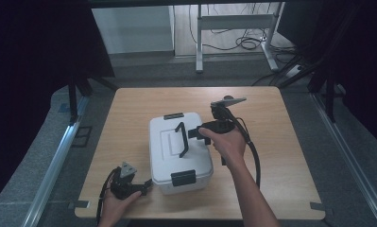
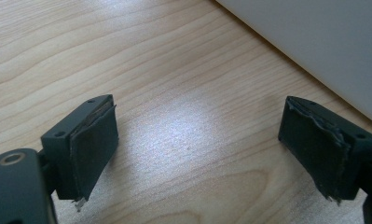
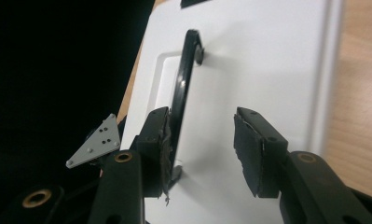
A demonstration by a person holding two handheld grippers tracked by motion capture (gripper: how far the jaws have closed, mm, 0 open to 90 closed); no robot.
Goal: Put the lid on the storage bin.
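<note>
A white lidded box [image 1: 202, 163] stands in the middle of the wooden table [image 1: 280, 156]. Its black handle [image 1: 183, 139] stands raised on the lid. My right gripper [image 1: 192, 134] hovers over the lid, open. In the right gripper view the handle [image 3: 182, 84] runs just along the inner face of the left jaw, and the gripper [image 3: 202, 147] has bare lid [image 3: 267, 56] between its pads. My left gripper [image 1: 147, 183] rests low by the box's front left corner, open. Its view shows the gripper [image 2: 197, 140] wide over bare wood, with the box wall [image 2: 314, 37] at the upper right.
Black latches sit at the front [image 1: 183, 178] and back [image 1: 173, 116] of the lid. Beyond the table stand a desk frame [image 1: 233, 23] and floor cables [image 1: 245, 42]. Dark curtains hang on both sides. Bare tabletop lies right of the box.
</note>
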